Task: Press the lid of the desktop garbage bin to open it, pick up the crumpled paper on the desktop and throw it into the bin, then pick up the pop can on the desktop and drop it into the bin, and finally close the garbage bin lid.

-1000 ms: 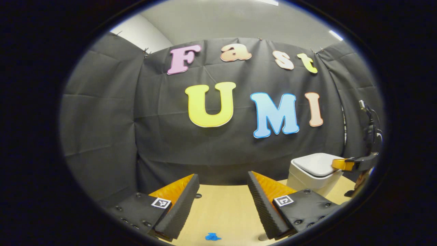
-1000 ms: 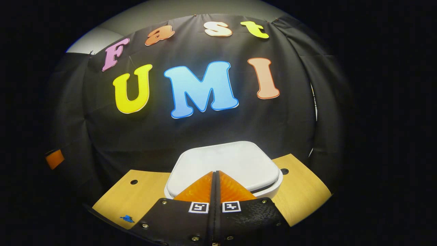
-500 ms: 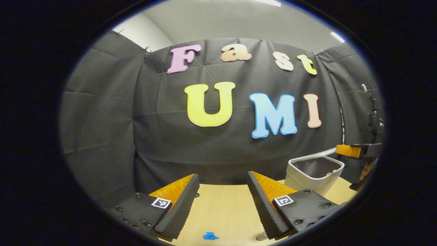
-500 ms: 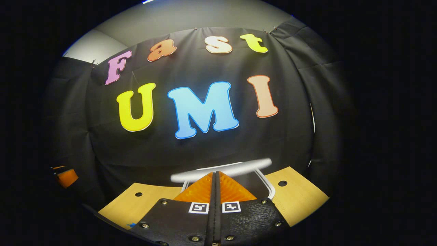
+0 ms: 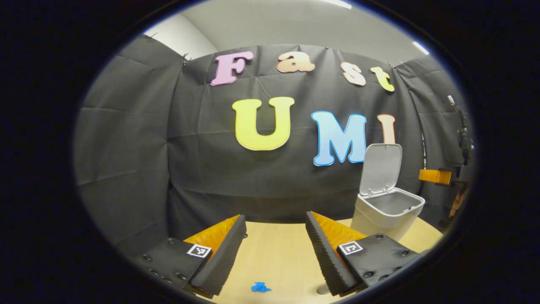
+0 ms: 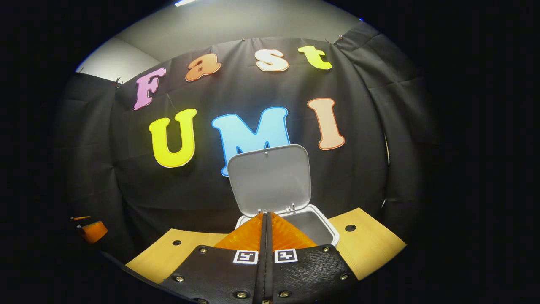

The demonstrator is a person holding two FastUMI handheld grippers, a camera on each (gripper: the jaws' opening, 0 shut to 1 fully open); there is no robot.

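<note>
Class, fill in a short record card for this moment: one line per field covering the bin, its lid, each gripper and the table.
Bin: small white plastic desktop garbage bin, standing on the table
Lid: white hinged lid, raised upright, bin mouth open
Right gripper: fingers closed together, empty, in front of the bin
Left gripper: fingers apart, empty, above the table
Table: light wooden desktop, small blue scrap near its front edge

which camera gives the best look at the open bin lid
The right gripper view: the lid stands upright, facing the camera head-on above the bin. The left gripper view shows the lid off to the side, smaller and angled.
</note>
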